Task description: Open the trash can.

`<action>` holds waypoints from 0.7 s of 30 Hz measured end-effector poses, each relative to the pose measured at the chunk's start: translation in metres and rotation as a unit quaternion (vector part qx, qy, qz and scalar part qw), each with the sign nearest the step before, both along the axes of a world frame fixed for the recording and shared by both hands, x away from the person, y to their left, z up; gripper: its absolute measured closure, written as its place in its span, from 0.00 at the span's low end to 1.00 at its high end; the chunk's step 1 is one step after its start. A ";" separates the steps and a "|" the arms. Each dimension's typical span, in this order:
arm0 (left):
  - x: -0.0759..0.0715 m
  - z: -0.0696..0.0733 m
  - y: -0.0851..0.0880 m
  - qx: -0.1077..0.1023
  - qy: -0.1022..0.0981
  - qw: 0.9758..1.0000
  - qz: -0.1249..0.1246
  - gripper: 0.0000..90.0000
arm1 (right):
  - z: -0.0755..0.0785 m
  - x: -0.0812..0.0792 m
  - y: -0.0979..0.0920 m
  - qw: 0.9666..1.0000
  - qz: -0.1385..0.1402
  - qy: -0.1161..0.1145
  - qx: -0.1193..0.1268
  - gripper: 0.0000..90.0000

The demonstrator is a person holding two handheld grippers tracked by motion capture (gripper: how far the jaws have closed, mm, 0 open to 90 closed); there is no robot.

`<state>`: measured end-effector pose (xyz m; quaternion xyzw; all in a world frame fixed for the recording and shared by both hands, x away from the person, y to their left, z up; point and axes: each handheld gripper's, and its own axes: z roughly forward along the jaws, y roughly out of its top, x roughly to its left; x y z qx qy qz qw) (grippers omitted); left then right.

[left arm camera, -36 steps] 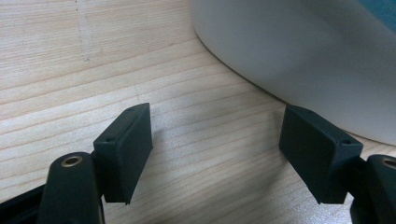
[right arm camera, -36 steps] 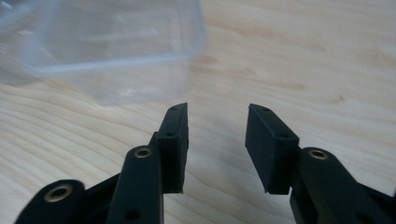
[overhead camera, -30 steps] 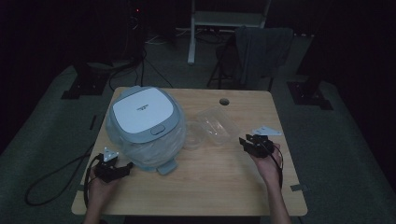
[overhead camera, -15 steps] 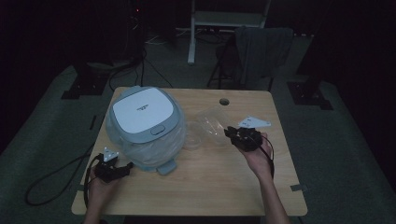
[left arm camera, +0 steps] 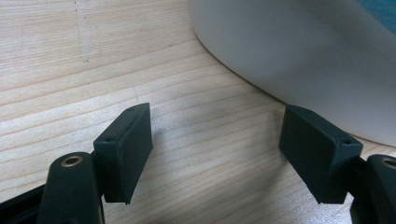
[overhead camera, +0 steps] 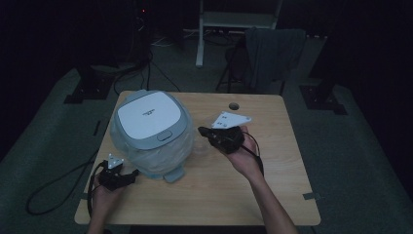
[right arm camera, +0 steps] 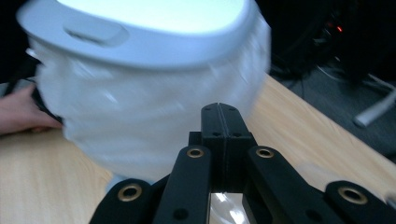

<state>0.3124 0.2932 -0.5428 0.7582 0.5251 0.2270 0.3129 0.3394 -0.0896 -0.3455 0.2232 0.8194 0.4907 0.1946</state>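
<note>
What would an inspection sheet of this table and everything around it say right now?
Surface: wooden table, round hole near the far edge.
Job's things: rice cooker, lid shut, body in clear plastic wrap.
Clutter: nothing seen.
Grippers: left gripper open, beside the cooker's base; right gripper shut, jaws just closed, pointing at the cooker.
Cables: cable trailing off the table's left side.
Surroundings: dark room, chair behind the table.
</note>
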 end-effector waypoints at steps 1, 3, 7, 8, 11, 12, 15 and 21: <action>0.000 0.000 0.000 0.000 0.000 1.000 0.000 0.29 | 0.003 -0.001 0.005 1.000 0.007 -0.003 0.001 1.00; 0.000 0.000 0.000 0.000 0.000 1.000 0.000 0.29 | 0.009 -0.002 0.014 1.000 0.019 -0.008 0.004 1.00; 0.000 0.000 0.000 0.000 0.000 1.000 0.000 0.29 | 0.017 -0.003 0.028 0.999 0.039 -0.011 0.010 1.00; 0.000 0.000 0.000 0.000 0.000 1.000 0.000 0.29 | 0.020 -0.002 0.037 0.999 0.051 -0.009 0.013 1.00; 0.000 0.000 0.000 0.000 0.000 1.000 0.000 0.29 | 0.022 -0.002 0.052 0.998 0.066 -0.011 0.008 1.00; 0.000 0.000 0.000 0.000 0.000 1.000 0.000 0.29 | 0.022 -0.002 0.057 0.997 0.071 -0.011 0.010 1.00; 0.000 0.000 0.000 0.000 0.000 1.000 0.000 0.29 | 0.024 -0.003 0.065 0.996 0.082 -0.014 0.011 1.00; 0.000 0.000 0.000 0.000 -0.001 1.000 0.000 0.29 | 0.023 -0.004 0.078 0.997 0.082 -0.001 -0.009 1.00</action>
